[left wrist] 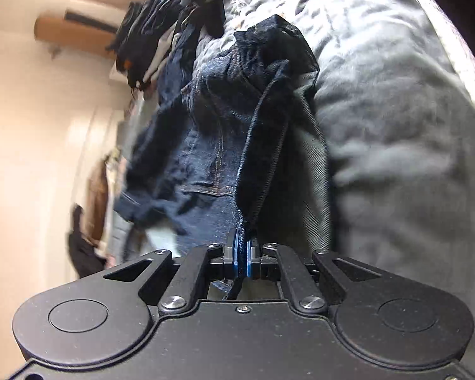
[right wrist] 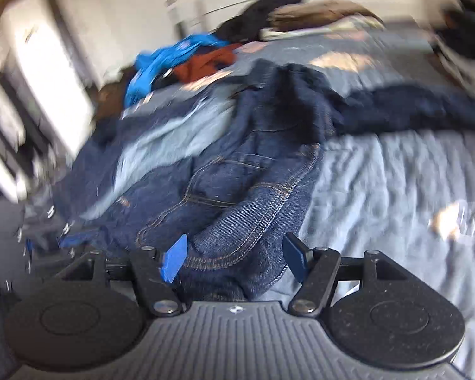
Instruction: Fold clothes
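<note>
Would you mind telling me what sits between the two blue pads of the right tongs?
In the right wrist view, a bunched fold of dark blue denim jeans lies between the open right tongs, not yet pinched.

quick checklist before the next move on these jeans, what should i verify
1. Left gripper has cloth: ok, jaws shut on a dark denim edge of the jeans.
2. Right gripper gripping: not ok, jaws open with a denim fold between the pads, not pinched.
3. Jeans laid flat: not ok, bunched in a heap on the bed cover.
4. Fold area free: not ok, a lighter blue garment lies against the jeans.
5. Which part the left grip holds, hem or waistband: cannot tell.
</note>
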Available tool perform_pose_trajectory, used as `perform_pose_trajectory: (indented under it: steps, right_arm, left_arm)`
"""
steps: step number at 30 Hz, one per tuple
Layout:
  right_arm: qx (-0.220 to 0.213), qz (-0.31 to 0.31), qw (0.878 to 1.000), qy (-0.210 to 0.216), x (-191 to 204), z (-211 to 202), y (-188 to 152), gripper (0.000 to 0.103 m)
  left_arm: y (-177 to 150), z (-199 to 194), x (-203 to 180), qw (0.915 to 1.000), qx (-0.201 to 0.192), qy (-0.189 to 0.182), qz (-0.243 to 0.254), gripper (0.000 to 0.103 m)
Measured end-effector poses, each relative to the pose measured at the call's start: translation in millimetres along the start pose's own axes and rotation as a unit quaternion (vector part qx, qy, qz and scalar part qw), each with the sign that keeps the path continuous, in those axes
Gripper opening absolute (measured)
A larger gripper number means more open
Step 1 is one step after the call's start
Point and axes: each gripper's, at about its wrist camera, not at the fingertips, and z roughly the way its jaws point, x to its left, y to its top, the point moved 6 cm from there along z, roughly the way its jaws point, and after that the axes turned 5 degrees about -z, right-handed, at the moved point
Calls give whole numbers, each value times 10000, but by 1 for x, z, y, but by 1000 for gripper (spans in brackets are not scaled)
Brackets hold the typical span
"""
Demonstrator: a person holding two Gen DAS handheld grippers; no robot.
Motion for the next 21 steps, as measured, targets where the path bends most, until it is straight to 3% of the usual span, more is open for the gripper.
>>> perform_pose_trajectory:
  steps: [3, 7, 13, 16, 19, 21]
  right_arm:
    - [36, -1366, 9895, -479, 25, -7, -10, 66]
    - [-74, -3016, 9495, -859, 54, -19, -29, 66]
    - [88, -3520, 9294, -1109, 60, -2, -57, 65]
    - [123, -3742, 9160, -1443, 57, 10, -70, 64]
    - [57, -3514, 9248, -1458, 50, 16, -71, 62]
    - [-96, -3182, 9395, -1264, 46, 11, -67, 59]
  left_arm:
    - [7, 4, 9, 9978, -31, -161, -648, 5]
    - [8, 2, 24, 9937, -69, -276, -1089, 5]
    - [9, -8, 39, 9866, -143, -385, -1580, 5]
    - [10, -11, 44, 9832, -177, -419, -1770, 5]
    - [11, -14, 45, 9818, -196, -413, -1846, 5]
    - [11, -16, 45, 9802, -202, -433, -1924, 5]
